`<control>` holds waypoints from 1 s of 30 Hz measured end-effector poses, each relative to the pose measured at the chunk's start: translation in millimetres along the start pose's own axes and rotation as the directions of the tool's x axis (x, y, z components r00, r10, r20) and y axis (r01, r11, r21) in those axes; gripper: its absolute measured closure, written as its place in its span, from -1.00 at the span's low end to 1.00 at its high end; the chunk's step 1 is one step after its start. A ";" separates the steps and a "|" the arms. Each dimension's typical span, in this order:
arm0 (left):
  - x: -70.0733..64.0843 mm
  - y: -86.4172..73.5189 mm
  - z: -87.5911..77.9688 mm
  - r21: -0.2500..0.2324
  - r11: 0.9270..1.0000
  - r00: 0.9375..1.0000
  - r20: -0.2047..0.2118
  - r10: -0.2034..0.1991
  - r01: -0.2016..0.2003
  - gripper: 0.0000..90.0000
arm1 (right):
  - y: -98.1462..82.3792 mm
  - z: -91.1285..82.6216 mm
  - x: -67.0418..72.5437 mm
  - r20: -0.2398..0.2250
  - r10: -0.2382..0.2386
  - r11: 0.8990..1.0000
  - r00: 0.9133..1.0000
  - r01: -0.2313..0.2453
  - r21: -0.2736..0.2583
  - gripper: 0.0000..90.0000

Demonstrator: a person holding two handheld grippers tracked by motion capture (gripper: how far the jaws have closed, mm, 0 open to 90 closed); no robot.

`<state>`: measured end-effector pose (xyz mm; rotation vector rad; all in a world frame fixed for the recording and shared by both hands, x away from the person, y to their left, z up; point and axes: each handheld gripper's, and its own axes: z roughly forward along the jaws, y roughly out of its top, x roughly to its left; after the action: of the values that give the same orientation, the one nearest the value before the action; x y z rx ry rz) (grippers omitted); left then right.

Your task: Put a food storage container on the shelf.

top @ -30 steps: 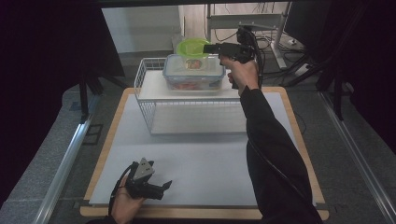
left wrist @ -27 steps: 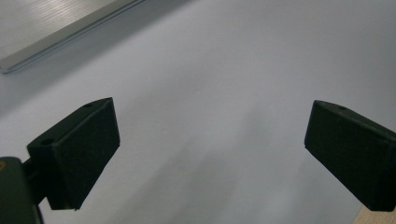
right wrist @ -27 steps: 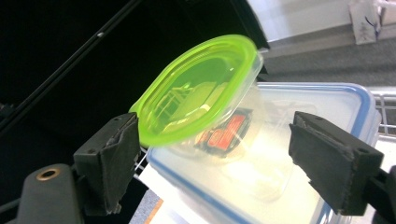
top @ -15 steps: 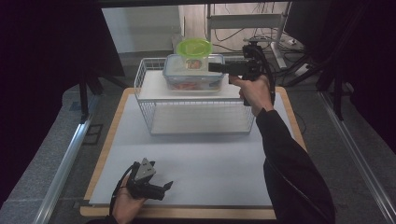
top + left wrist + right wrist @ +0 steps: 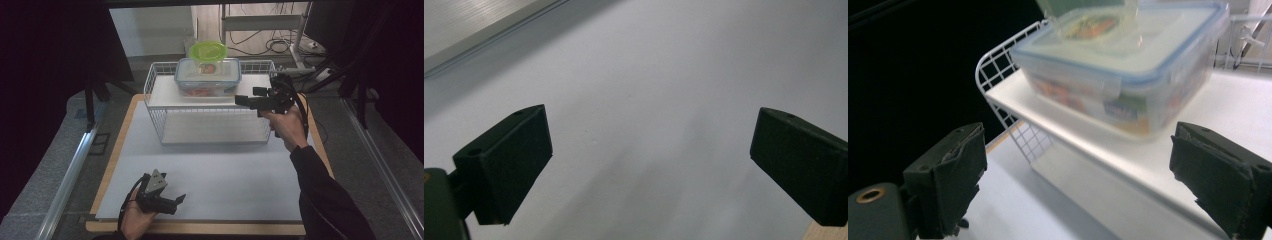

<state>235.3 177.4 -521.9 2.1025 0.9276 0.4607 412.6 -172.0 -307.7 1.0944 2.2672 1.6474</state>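
A clear food box with a blue-rimmed lid (image 5: 207,76) stands on the top shelf of a white wire rack (image 5: 156,116). A round tub with a green lid (image 5: 207,50) sits on the box. My right gripper (image 5: 244,101) hangs by the rack's right end and points left, apart from the box. Its jaws have just been opening and are open with nothing between them. In the right gripper view the box (image 5: 1128,65) lies beyond the open right gripper (image 5: 1083,175), with the tub (image 5: 1083,15) on it. My left gripper (image 5: 176,202) rests open on the white mat near the front edge, empty (image 5: 649,165).
The white mat (image 5: 225,180) covers a wooden board (image 5: 320,150). The rack's lower shelf (image 5: 215,127) is bare. Dark stands and cables lie behind the table, and a metal rail (image 5: 75,170) runs along the left side.
My right gripper has drawn back from the green-lidded tub, moving right and down toward the person. The tub stays on the box. The left gripper has not moved.
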 end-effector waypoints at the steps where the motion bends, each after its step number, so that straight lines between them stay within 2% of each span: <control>1: 0.0 0.0 0.0 0.000 1.000 1.000 0.000 0.000 0.000 -0.93 | -4.6 -1.6 0.2 -0.002 -0.001 1.000 1.000 0.001 -0.001 -0.83; 4: 0.1 -0.2 0.1 0.000 1.000 1.000 -0.002 -0.001 0.001 -0.93 | -19.9 -6.6 1.8 -0.002 -0.027 1.000 1.000 0.027 0.006 -0.85; 7: 0.2 -0.2 0.2 0.000 1.000 1.000 -0.001 0.000 0.000 -0.93 | -37.5 -9.9 4.2 0.015 -0.071 0.997 0.997 0.071 0.027 -0.86; 11: 0.0 -0.2 0.1 -0.002 1.000 1.000 0.001 -0.001 0.001 -0.93 | -61.8 -12.6 8.6 0.040 -0.141 0.989 0.989 0.138 0.061 -0.91; 14: 0.4 -0.3 0.0 -0.004 1.000 1.000 0.004 -0.004 0.004 -0.93 | -80.2 -16.4 10.9 0.055 -0.173 0.983 0.983 0.169 0.073 -0.94; 23: 1.9 -0.9 -0.4 -0.010 1.000 1.000 0.012 -0.012 0.012 -0.93 | -140.1 -23.6 10.4 0.100 -0.191 0.976 0.976 0.178 0.124 -0.96; 27: 1.6 -1.3 0.4 -0.007 1.000 1.000 0.013 -0.007 0.007 -0.93 | -169.5 -24.3 6.6 0.124 -0.205 0.970 0.971 0.185 0.157 -0.96; 28: 1.4 -1.5 0.6 -0.007 1.000 1.000 0.015 -0.007 0.007 -0.93 | -175.9 -24.6 5.4 0.129 -0.209 0.969 0.969 0.188 0.160 -0.96; 30: 1.2 -2.1 1.1 -0.001 1.000 1.000 0.015 -0.005 0.005 -0.93 | -190.4 -26.5 3.5 0.137 -0.202 0.973 0.970 0.183 0.139 -0.96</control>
<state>235.8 178.6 -524.2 2.0990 0.9237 0.4422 306.8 -216.9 -461.8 0.9519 2.3215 1.3201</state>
